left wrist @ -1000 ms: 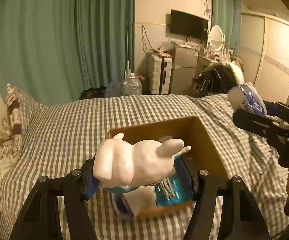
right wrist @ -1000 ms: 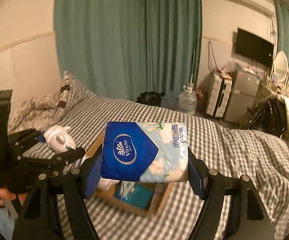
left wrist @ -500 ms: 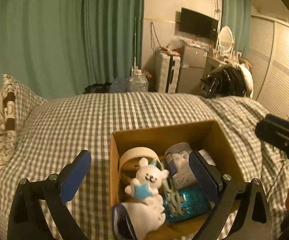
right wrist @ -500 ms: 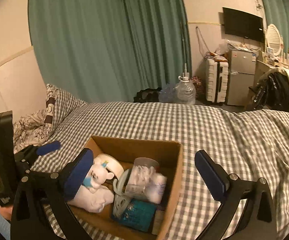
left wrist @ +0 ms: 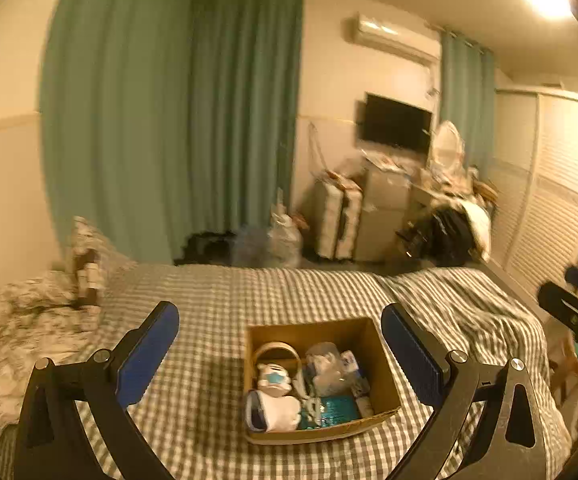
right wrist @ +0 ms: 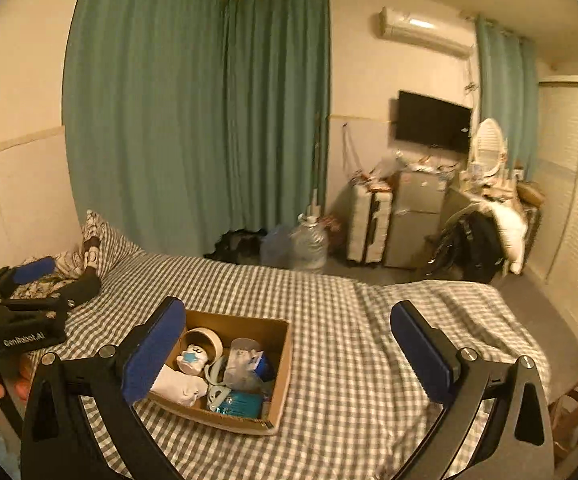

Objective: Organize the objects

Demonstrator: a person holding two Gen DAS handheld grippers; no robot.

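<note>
I am holding both grippers wide open and empty above the bed [right wrist: 369, 320], pulling back from the box [left wrist: 373, 360] after 2 drops. A second ago my left gripper [left wrist: 279, 354] was clamping the white plush and my right gripper [right wrist: 289, 350] the blue tissue pack; now the plush [left wrist: 275, 414] is lying in the near left corner of the box, beside a small bear figure [left wrist: 275, 378] and a tape roll [left wrist: 277, 350]. The tissue pack is no longer in my jaws, and I cannot pick it out for certain among the clear cup [right wrist: 243, 362] and teal packet [right wrist: 235, 404] crowding the right side. I am judging the sorting close to finished, since no loose items are showing on the gingham cover around the box. The box is sitting on soft, rumpled bedding, so it could tip if nudged. Behind it, teal curtains [right wrist: 193, 120] are hanging closed, a TV [right wrist: 433, 124] is mounted on the far wall, and 2 suitcases [right wrist: 369, 226] are standing by a cluttered dresser.
</note>
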